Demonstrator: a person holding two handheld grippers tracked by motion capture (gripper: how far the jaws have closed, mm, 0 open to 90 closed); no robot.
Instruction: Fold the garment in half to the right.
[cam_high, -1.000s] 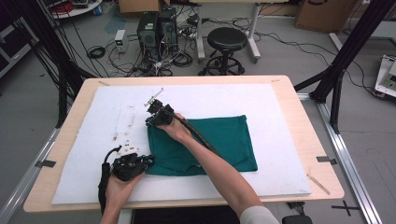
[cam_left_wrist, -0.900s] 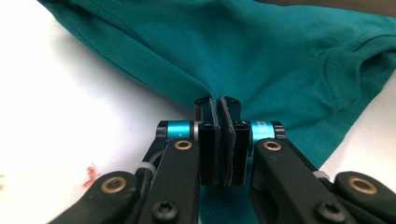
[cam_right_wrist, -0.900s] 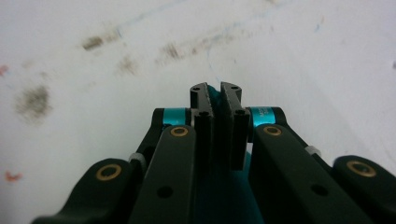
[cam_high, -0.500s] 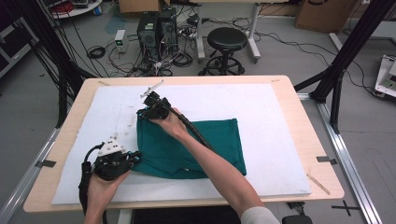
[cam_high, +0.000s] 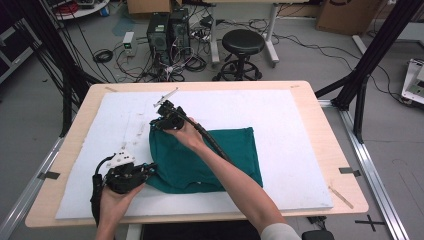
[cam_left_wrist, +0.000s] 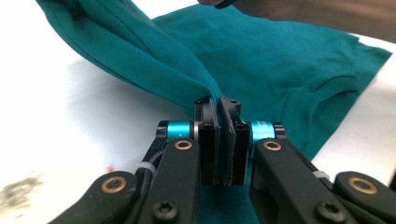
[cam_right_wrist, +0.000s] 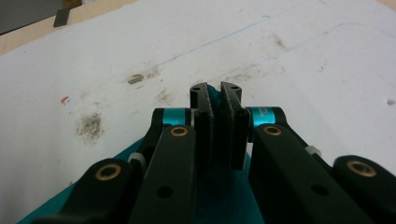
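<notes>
High view: since a second ago the left gripper (cam_high: 150, 169) has slid toward the table's left, and the right gripper (cam_high: 159, 121) too, dragging the green cloth (cam_high: 210, 157) leftward on the white sheet (cam_high: 290, 125). Both claws are clenched on cloth edges, the left one (cam_left_wrist: 219, 105) pinching a lifted fold. Bare sheet lies open left and far of the cloth.

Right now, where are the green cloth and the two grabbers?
green cloth (cam_high: 235, 150), high view, flat middle part.
left gripper (cam_left_wrist: 219, 105), left gripper view, between its fingers' tips.
right gripper (cam_right_wrist: 215, 91), right gripper view, between its fingers' tips.
</notes>
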